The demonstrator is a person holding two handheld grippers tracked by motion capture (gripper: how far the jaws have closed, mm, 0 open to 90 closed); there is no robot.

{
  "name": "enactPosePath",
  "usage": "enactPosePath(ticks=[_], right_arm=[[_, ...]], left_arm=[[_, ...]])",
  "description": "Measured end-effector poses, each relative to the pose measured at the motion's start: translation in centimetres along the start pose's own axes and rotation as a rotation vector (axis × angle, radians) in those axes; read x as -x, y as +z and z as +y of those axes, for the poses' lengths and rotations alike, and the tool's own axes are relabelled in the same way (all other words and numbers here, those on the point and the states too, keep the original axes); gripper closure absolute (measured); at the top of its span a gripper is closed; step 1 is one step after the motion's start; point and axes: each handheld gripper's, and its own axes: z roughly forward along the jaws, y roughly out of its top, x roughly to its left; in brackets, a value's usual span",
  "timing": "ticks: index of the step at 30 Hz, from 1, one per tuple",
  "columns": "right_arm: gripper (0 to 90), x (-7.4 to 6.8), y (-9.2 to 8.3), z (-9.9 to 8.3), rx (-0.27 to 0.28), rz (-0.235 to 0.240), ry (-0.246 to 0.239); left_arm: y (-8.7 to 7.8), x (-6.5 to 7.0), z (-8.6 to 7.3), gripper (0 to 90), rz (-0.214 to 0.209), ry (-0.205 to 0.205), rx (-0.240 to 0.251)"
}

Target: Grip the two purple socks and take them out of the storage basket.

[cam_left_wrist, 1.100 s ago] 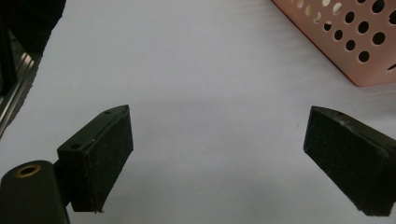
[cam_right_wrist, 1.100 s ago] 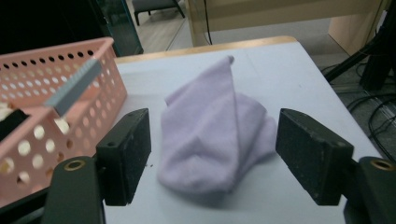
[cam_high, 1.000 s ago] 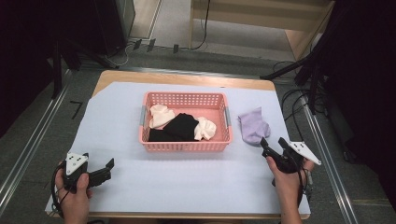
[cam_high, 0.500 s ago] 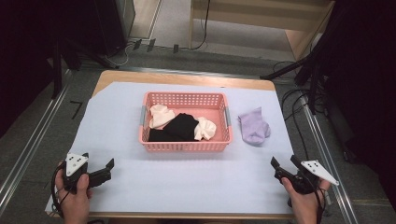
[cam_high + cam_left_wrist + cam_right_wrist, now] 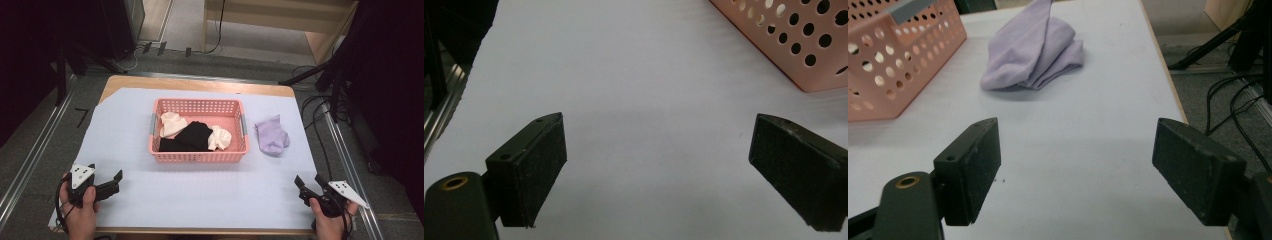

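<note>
A pink perforated basket sits mid-table and holds two cream socks and a black one. Its corner shows in the left gripper view and its side in the right gripper view. A lilac sock lies crumpled on the white sheet just right of the basket, ahead of my right gripper as a soft heap. My left gripper rests open near the front left, nothing between its pads. My right gripper is open and empty at the front right corner.
The white sheet covers a wooden table whose right edge runs close to my right gripper. Cables and dark stands lie on the floor to the right. Metal rails flank the left side.
My right gripper has drawn back from beside the lilac sock to the front right corner, and the sock stays lying on the sheet. The left gripper has held still.
</note>
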Motion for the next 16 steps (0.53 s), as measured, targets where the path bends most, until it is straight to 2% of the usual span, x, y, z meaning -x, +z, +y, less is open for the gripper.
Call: enactPosePath(ticks=[3,9,16], right_arm=[[19.4,-0.18,-0.05,-0.09,0.014,0.002,-0.039],[18.6,-0.07,-0.16,-0.17,0.016,0.014,-0.018],[18.5,-0.17,-0.14,-0.18,0.013,-0.003,-0.035]], left_arm=[[0.01,0.06,0.00,9.4,0.003,0.006,-0.001],[0.05,0.16,0.01,9.4,0.006,0.011,-0.003],[0.08,0.21,0.02,9.4,0.011,0.015,-0.006]])
